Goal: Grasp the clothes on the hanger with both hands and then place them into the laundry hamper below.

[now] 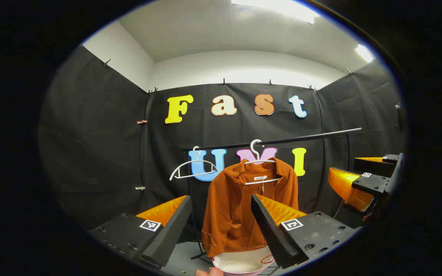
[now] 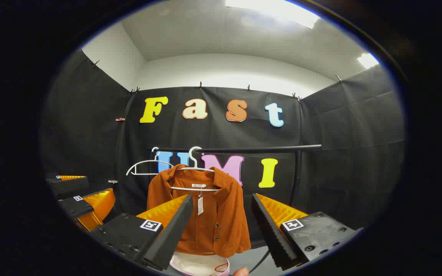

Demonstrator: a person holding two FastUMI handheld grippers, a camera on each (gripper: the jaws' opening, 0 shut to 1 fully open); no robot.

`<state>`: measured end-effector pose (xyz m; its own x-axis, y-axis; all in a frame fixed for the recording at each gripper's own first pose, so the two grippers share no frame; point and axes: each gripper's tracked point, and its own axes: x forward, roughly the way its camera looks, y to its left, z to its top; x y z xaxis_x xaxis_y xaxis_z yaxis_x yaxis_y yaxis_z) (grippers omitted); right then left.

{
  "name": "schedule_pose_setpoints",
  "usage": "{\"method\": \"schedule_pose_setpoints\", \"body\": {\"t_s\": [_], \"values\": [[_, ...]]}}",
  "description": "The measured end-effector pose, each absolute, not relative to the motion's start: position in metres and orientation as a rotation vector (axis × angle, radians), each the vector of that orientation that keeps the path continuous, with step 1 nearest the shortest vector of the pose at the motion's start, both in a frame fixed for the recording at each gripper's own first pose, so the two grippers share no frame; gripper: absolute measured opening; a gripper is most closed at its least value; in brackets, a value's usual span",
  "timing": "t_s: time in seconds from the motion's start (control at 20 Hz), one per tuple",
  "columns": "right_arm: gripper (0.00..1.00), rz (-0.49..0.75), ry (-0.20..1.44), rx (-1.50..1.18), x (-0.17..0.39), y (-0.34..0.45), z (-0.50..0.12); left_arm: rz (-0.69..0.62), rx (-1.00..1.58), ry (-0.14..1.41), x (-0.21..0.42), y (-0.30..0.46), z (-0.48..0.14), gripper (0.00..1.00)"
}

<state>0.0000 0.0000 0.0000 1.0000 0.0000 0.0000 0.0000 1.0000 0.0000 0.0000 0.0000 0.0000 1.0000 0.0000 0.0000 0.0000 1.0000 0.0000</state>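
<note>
Claws both agape, nothing gripped yet.
Shirt (image 1: 249,207) hangs dead ahead of my left claw (image 1: 221,226), hamper (image 1: 242,262) directly beneath the shirt.

A black rail (image 1: 282,138) is running across ahead of the gripper, above finger height, in front of the cloth wall (image 1: 102,145). A spare hanger (image 1: 192,168) is hanging bare from it, up and left of the fingers. Ceiling lights (image 1: 278,7) are glowing high overhead.
</note>
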Motion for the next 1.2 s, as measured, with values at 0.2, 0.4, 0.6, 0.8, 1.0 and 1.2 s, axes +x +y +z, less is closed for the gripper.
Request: {"method": "schedule_pose_setpoints", "body": {"t_s": [0.2, 0.4, 0.6, 0.8, 1.0, 1.2], "values": [[0.98, -0.029, -0.01, -0.009, -0.002, 0.004, 0.005, -0.039, -0.013, -0.006, 0.001, 0.004, 0.001, 0.98], [0.98, -0.048, 0.003, -0.004, -0.009, 0.012, 0.001, -0.056, -0.012, -0.016, 0.0, 0.009, 0.002, 0.98], [0.98, -0.045, 0.008, -0.014, -0.012, 0.018, 0.0, -0.059, -0.023, -0.012, -0.001, 0.015, 0.0, 0.98], [0.99, -0.052, 0.001, -0.018, -0.013, 0.019, 0.001, -0.061, -0.025, -0.007, -0.001, 0.016, -0.001, 0.98], [0.98, -0.054, 0.029, -0.015, -0.002, 0.016, -0.014, -0.087, -0.036, 0.021, 0.016, -0.001, -0.012, 0.98], [0.98, -0.043, 0.024, -0.038, 0.031, 0.006, -0.025, -0.095, -0.084, 0.048, 0.053, -0.015, -0.029, 0.98]]}}
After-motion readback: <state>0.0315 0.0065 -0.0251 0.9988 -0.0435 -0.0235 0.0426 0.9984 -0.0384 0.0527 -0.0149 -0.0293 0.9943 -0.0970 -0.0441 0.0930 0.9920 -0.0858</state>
